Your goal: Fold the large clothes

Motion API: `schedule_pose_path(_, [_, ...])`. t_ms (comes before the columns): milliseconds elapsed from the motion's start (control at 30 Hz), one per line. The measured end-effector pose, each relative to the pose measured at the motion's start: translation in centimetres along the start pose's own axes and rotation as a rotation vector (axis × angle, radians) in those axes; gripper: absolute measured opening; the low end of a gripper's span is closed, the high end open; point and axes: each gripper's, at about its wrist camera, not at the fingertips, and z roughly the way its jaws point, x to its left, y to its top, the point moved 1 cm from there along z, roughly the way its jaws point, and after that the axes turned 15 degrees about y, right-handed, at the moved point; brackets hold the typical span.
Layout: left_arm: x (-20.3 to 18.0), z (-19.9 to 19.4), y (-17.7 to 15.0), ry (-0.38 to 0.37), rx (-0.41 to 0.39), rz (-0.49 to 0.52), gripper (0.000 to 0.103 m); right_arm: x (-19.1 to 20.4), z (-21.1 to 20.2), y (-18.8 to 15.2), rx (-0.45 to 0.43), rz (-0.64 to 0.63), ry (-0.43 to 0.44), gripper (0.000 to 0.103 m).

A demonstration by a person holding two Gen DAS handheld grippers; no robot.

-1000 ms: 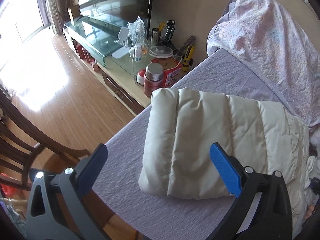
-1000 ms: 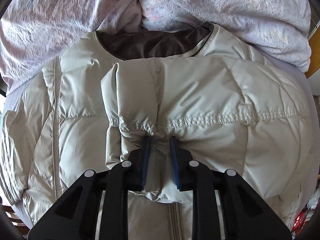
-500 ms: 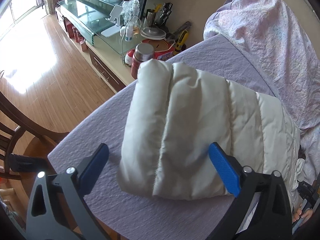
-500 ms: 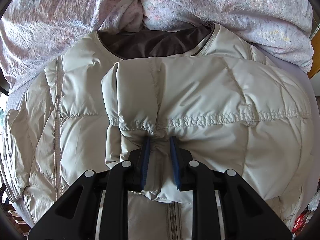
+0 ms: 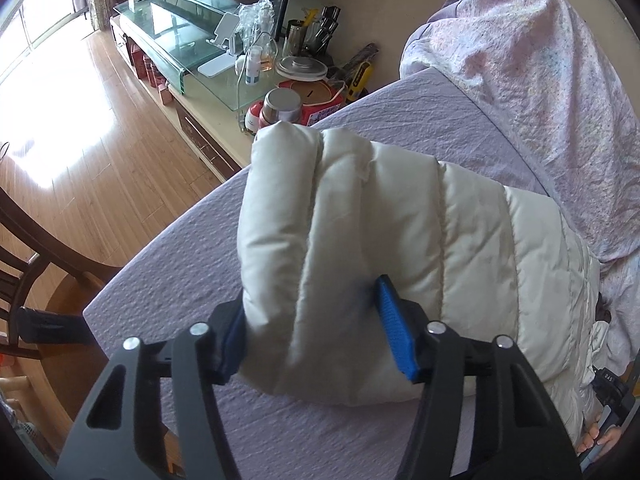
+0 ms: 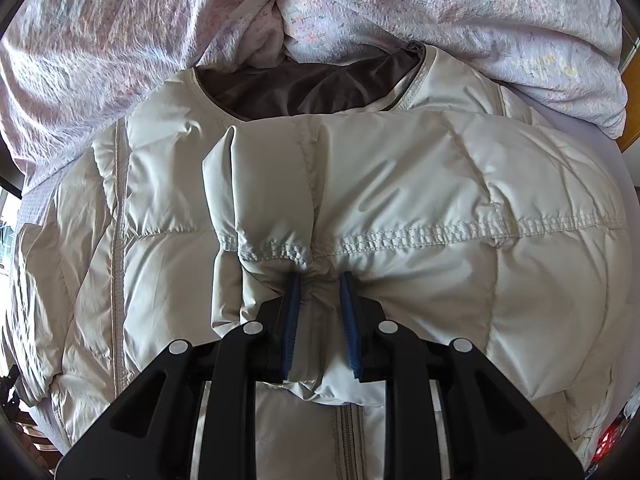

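Observation:
A cream quilted down jacket lies on the bed with its dark-lined collar at the far side. One sleeve is folded across its front, and my right gripper is shut on a pinch of that sleeve below the stitched seam. In the left wrist view a puffy end of the jacket, probably the other sleeve, stretches over the lavender sheet. My left gripper straddles its near edge. Its jaws are closing, and both blue pads dent the padding.
A crumpled floral quilt is heaped behind the collar and also shows as the floral quilt at the right. Beyond the bed's corner stands a low cabinet with bottles and jars, then wooden floor. A dark wooden chair is at the left.
My left gripper has come forward over the jacket's end and narrowed from wide open until the pads meet the padding. The right gripper and its pinch of sleeve have not moved.

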Motion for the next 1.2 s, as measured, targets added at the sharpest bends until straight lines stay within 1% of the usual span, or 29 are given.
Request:
schedule_pose_path(133, [0.1,0.0,0.0,0.005,-0.003,-0.01,0.051,-0.1,-0.1,-0.1,-0.004,0.002,0.002,0.022])
schedule_pose_path(367, [0.2,-0.2,-0.2,-0.013,-0.012,-0.036,0.028,-0.1,-0.3,-0.4,-0.015,0.011,0.007,0.023])
schedule_pose_path(467, [0.1,-0.4,-0.1,-0.017,-0.018,-0.037,0.02,-0.1,-0.3,-0.5,-0.018,0.017,0.011,0.023])
schedule_pose_path(567, [-0.2,-0.8,0.1,-0.021,-0.028,-0.033,0.015,-0.1,-0.3,-0.5,-0.021,0.021,0.015,0.023])
schedule_pose_path(700, [-0.7,-2.2,0.6,-0.037,-0.056,-0.028,0.013,-0.3,-0.4,-0.4,-0.022,0.029,0.022,0.023])
schedule_pose_path(867, [-2.0,-5.2,1.7,-0.089,-0.118,-0.014,0.012,-0.3,-0.4,-0.3,-0.022,0.033,0.017,0.023])
schedule_pose_path(1000, [-4.3,-8.2,2.4,-0.141,-0.17,0.016,0.012,-0.1,-0.4,-0.4,-0.026,0.034,0.023,0.023])
schedule_pose_path(1200, [-8.8,-12.4,2.3,-0.22,-0.233,0.082,0.012,-0.7,-0.9,-0.6,-0.03,0.054,0.073,0.024])
